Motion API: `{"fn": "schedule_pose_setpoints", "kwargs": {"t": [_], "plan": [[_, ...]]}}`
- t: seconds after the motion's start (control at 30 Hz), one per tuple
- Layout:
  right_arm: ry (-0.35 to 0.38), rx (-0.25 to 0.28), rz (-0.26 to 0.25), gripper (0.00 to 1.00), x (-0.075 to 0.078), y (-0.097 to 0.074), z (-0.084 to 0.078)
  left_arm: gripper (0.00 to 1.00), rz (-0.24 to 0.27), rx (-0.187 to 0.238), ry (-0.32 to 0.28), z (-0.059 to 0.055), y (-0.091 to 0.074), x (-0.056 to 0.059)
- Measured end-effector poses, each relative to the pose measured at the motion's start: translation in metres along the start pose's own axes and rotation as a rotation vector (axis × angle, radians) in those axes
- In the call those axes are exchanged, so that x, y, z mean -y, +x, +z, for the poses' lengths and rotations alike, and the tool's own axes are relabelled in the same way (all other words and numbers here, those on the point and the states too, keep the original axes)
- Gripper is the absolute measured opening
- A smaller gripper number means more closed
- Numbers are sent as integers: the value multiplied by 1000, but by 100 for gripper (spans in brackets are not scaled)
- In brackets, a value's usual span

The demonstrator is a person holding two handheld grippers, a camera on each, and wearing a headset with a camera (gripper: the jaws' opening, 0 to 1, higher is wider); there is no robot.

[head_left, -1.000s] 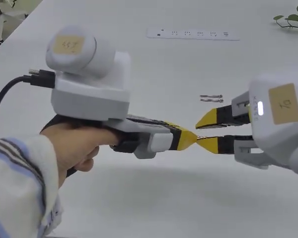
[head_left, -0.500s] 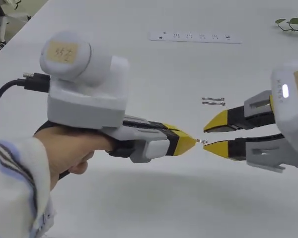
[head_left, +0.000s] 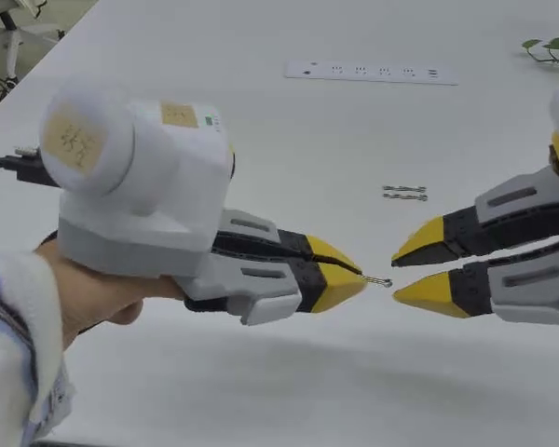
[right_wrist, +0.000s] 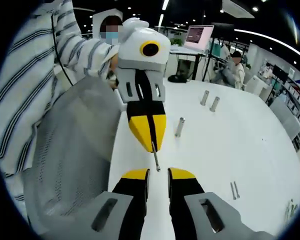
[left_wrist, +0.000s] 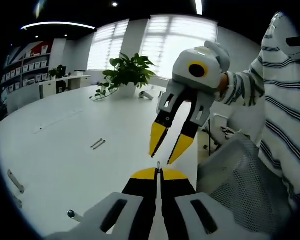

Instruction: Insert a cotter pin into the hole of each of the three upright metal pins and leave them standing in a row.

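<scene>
Cotter pin held out between two grippers over the table

The left gripper (head_left: 359,277) is clamping a cotter pin (head_left: 380,280) in closed jaws, the pin sticking straight out past their tips. Its free end is sitting just at the mouth of the right gripper (head_left: 398,278), whose jaws are gaping open and touching nothing. Both are hovering above bare white table (head_left: 261,121). Two spare cotter pins (head_left: 403,193) are lying side by side beyond the jaws. In the right gripper view, three metal pins (right_wrist: 179,127) are standing well apart from the jaws, one nearer and two together farther off. A power strip (head_left: 371,72) and a plant (head_left: 554,42) are lying toward the far edge.
</scene>
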State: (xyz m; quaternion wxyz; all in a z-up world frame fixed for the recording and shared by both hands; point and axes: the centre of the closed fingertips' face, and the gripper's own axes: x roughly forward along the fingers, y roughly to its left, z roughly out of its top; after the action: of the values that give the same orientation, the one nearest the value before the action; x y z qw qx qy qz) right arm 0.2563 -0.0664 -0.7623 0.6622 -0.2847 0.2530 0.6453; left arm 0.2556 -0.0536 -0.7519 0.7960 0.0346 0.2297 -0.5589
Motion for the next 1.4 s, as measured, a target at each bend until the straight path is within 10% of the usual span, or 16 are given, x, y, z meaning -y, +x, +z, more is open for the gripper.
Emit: {"fn": "schedule_pose_setpoints", "kwargs": {"t": [0.7, 1.4], "plan": [[20, -11, 105, 9, -15, 4, -5, 0, -60, 53, 91, 3, -1, 11], [0, -30, 141, 4, -26, 7, 2, 0, -94, -28, 160, -10, 0, 14]]}}
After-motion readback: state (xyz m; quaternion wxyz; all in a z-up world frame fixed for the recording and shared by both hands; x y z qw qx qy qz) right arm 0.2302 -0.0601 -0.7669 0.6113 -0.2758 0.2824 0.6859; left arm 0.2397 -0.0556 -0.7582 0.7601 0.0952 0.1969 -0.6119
